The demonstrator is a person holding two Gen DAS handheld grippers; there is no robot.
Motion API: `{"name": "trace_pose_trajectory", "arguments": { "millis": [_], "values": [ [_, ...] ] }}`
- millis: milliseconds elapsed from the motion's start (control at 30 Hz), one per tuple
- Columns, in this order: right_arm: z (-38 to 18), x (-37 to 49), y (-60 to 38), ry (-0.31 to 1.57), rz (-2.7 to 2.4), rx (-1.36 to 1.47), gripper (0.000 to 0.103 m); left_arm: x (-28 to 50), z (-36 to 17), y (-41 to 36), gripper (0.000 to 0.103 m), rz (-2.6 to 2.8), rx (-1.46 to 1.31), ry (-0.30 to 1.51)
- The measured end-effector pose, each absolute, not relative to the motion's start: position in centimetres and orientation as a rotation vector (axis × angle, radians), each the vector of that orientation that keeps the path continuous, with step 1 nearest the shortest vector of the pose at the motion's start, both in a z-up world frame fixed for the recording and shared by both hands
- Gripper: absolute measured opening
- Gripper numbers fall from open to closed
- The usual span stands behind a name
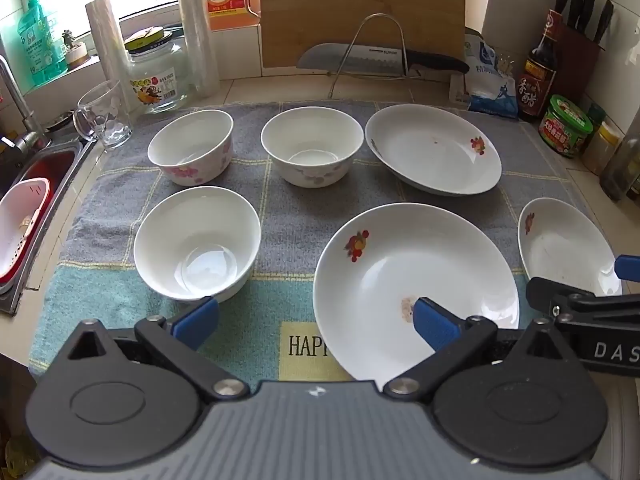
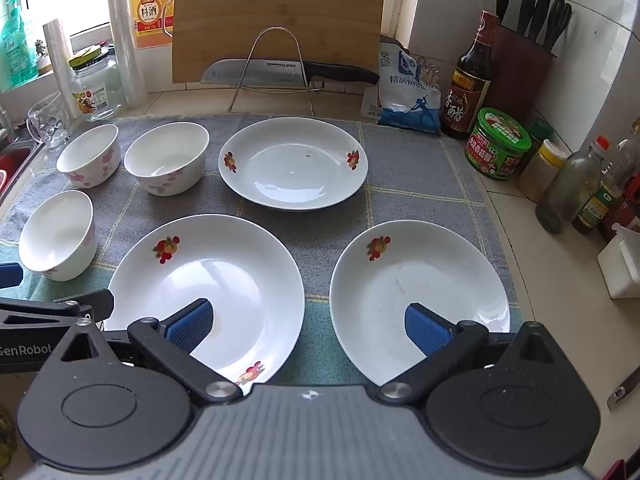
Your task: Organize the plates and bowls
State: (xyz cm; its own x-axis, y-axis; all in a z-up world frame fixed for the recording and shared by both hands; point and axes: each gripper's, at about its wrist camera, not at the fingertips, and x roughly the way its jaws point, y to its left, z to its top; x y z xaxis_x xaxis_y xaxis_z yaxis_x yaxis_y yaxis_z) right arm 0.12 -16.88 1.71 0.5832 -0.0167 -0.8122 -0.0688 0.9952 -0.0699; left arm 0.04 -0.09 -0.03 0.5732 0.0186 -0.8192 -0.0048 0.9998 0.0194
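Both fisheye cameras sit just behind their own blue-padded fingers, looking forward and down across the grey checked cloth (image 1: 288, 220) on the tabletop toward the bamboo cutting board (image 1: 360, 8) against the back wall. The left wrist view stands further left, near the plain white bowl (image 1: 196, 244). The right wrist view stands further right, close over two white fruit-printed plates (image 2: 208, 276). Both views share all the dishes, the cloth and the back wall.
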Motion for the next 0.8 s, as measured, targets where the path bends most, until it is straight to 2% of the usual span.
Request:
{"name": "trace_pose_trajectory", "arguments": {
  "millis": [800],
  "values": [
    [1.89, -0.10, -16.82, 0.943, 0.042, -0.092, 0.103, -0.17, 0.11, 0.46, 0.102, 0.004, 0.004, 0.947]
  ]
}}
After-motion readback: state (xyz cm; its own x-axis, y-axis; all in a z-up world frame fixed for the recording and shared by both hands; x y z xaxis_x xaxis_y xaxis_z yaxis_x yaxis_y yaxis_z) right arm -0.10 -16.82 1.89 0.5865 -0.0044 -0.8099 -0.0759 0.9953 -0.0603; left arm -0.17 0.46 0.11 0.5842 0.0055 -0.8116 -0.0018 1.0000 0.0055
